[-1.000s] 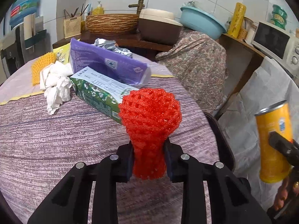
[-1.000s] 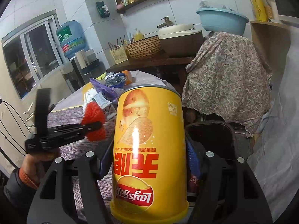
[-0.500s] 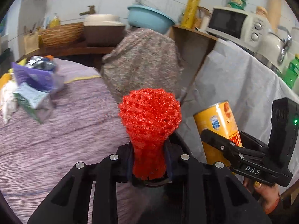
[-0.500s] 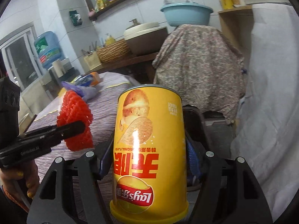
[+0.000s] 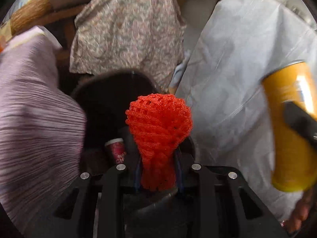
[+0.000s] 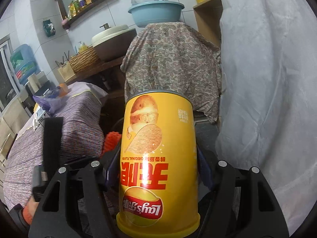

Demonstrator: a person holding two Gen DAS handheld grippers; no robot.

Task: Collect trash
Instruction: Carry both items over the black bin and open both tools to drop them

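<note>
Trash is held in both views. In the left wrist view, the red foam net [image 5: 158,130], soft and meshed with a bulbous top, is pinched at its neck by the narrowly closed left hand-held gripper [image 5: 158,176]. The desk [image 5: 33,107] has slid to the left edge, and a dark round bin [image 5: 95,99] with a maroon cup [image 5: 116,151] inside is now at centre, so dropping seems near.

In the right wrist view, the yellow chip can [image 6: 158,158], a glossy rigid cylinder, is clamped upside down at lower centre by the wide-set right hand-held gripper [image 6: 156,172].
</note>
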